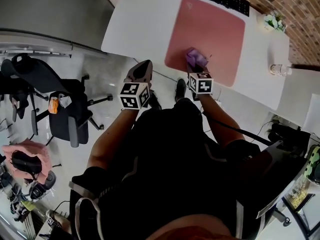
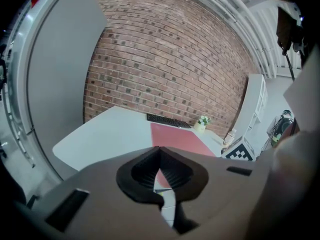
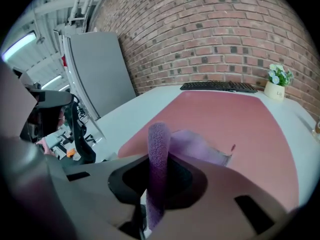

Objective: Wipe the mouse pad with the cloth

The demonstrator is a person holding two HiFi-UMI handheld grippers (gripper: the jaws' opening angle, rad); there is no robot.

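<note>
Right gripper point(image 3: 157, 176) is clamped on a purple cloth point(image 3: 195, 146): a rolled fold stands up between the closed jaws and the loose rest lies spread flat on the pink mouse pad point(image 3: 235, 119), close to the pad's near edge. From the head view, this gripper point(image 1: 196, 68) sits just past the near edge of the white table point(image 1: 140, 24), pressing the cloth point(image 1: 196, 58) onto the pad point(image 1: 210, 34). Its marker cube point(image 1: 200, 83) carries only black-and-white squares, with no lettering. The left gripper point(image 2: 160, 156) has its jaws drawn together with nothing between them. The head view shows it point(image 1: 144, 68) held just short of the table's near edge, left of the pad and apart from it. The mouse pad covers the middle of the table, running from near the front edge almost to the back. Near the table's right edge stands a clear bottle point(image 1: 280, 70) whose contents and label are too small to tell. Just behind the pad, a black keyboard point(image 3: 220, 86) lies along the far edge. Near the far right corner, a small pale pot point(image 3: 274, 90) holds a green plant with white flowers, and a faint mark on the pot cannot be read. Behind the table rises a brick wall point(image 3: 220, 29).
</note>
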